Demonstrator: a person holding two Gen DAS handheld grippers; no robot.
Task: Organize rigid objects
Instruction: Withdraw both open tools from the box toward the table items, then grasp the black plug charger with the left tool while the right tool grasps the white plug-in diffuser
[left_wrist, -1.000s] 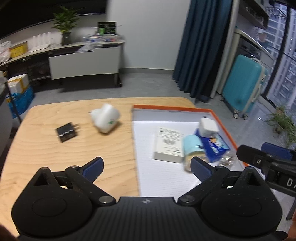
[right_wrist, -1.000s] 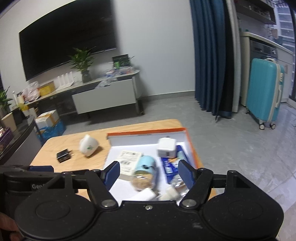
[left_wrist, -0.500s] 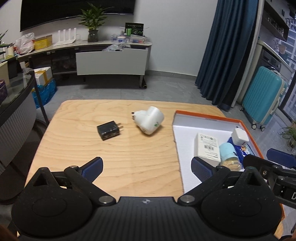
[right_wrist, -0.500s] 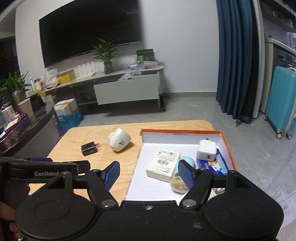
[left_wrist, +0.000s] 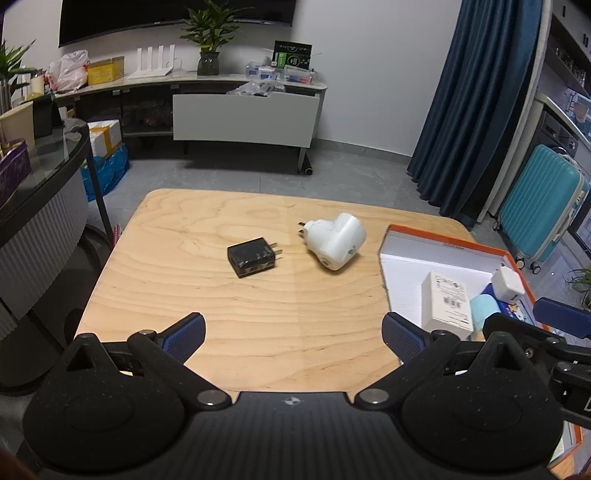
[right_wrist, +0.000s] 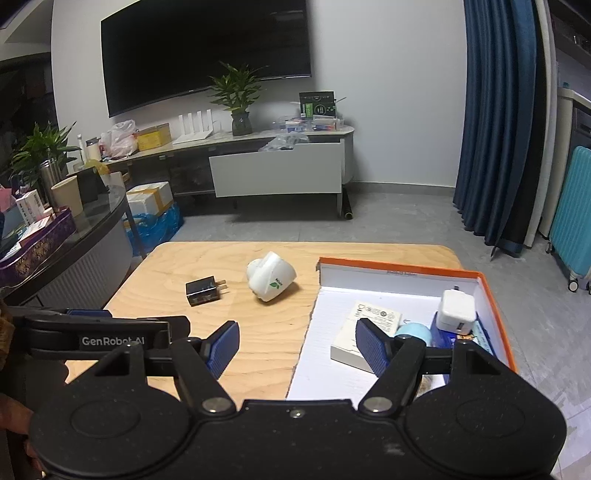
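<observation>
Holding both grippers low over the near edge of the wooden table (left_wrist: 184, 266), I have them angled downward and side by side. My left gripper (left_wrist: 293, 330) has its blue-padded fingers (left_wrist: 184, 334) spread wide with only bare wood between them. My right gripper (right_wrist: 297, 345) is also parted, nothing pinched; its left pad hangs over the table and its right pad over the orange-rimmed box (right_wrist: 495, 295).

From the left wrist view, the black charger (left_wrist: 253, 257) lies flat at about 11 o'clock from the gap between the fingers, prongs pointing right. The white plug adapter (left_wrist: 334, 240) lies on its side at 1 o'clock, just right of the charger and apart from it. The box sits at 3 o'clock, on the table's right part. Inside it I see a white carton (left_wrist: 447, 301) with a barcode label, a pale blue cylinder (left_wrist: 485, 306) just beside it, and a small white cube charger (left_wrist: 508, 282) at the far right side, resting on something blue that I cannot make out.

Past the table at 12 o'clock stands a low media console (right_wrist: 277, 166) with a potted plant (right_wrist: 236, 96), a white router and assorted clutter, under a dark television (right_wrist: 207, 51) on the wall. Blue curtains (right_wrist: 498, 122) hang at 2 o'clock, a teal suitcase (left_wrist: 539, 210) beside them.
</observation>
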